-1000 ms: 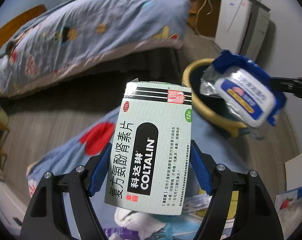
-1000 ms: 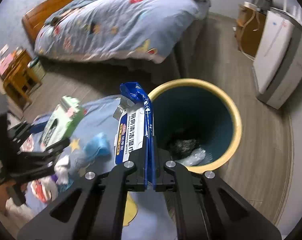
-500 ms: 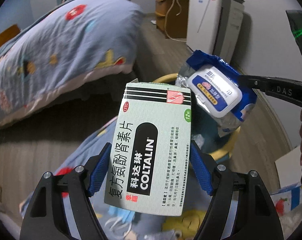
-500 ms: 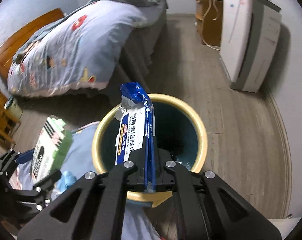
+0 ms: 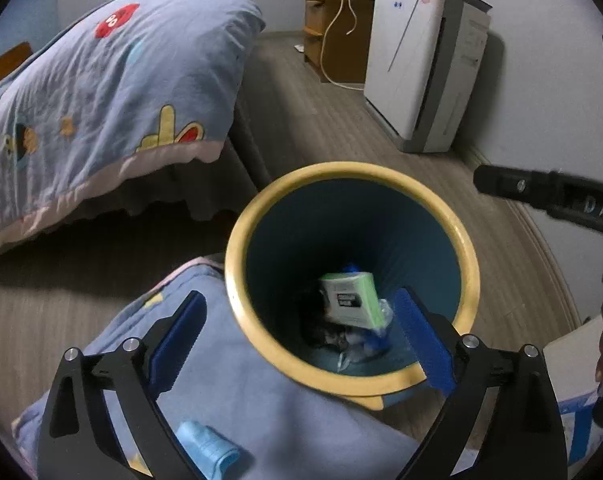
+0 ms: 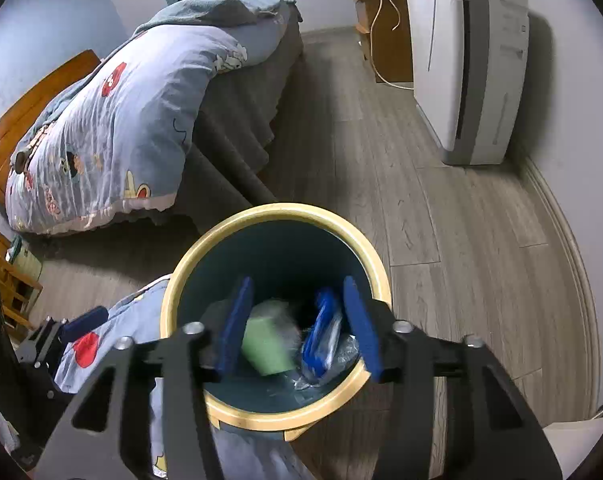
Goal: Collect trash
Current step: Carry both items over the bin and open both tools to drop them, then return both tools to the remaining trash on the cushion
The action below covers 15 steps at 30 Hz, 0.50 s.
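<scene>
The bed occupies the left half of both views, covered by a blue patterned duvet that hangs over its dark skirt. A white floor appliance stands against the right wall, next to a wooden cabinet with a white cable draped over its front. The floor is grey wood-look plank.

A blue printed blanket lies on the floor, touching the left side of the bin. A light blue cloth item rests on the blanket, near the lower edge of the left wrist view.

The trash bin is round, with a yellow rim and a dark blue interior. It stands upright on the floor, just beside the corner of the bed.

The left gripper is above the near rim of the bin. Its jaws are spread wide and grip nothing. The right gripper is directly over the bin opening. Its jaws are also spread wide and grip nothing.

The green medicine box is inside the bin, tilted, on top of the other refuse; it appears blurred in the right wrist view. The blue wipes pack is inside the bin, just to the right of the box. Crumpled clear plastic lies beside both at the bottom.
</scene>
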### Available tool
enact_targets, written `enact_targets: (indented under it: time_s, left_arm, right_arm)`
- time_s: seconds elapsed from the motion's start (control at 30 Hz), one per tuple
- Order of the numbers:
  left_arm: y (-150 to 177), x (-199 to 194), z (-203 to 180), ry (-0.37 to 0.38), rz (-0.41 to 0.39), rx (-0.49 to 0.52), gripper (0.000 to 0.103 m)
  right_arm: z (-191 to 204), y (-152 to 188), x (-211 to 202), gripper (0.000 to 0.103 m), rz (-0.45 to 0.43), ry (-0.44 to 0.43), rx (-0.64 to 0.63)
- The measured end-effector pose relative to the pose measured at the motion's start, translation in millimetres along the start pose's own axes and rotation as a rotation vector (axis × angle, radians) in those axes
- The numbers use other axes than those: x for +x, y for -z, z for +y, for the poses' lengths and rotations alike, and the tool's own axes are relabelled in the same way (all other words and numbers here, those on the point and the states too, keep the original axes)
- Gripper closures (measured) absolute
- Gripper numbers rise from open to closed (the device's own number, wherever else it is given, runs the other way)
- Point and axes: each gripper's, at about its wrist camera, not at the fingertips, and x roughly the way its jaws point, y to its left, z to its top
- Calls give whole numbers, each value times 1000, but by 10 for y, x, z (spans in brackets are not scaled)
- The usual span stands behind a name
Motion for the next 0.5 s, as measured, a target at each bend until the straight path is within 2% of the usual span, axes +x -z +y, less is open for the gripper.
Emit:
enact_targets:
  time_s: [0.2,0.37,0.5]
  left_arm:
    - [85,-152,144,-32,-8,-24,8]
    - [180,-396,304,-51,-28,-60,7]
    - [331,-706,434,-71,-43,-90,7]
  right_arm:
    - [89,-4,-52,13,-15,-15,-13]
    - [241,-6,-128,6,-32,-3,-55]
    - [386,24,-231,6,-47,-18,-78]
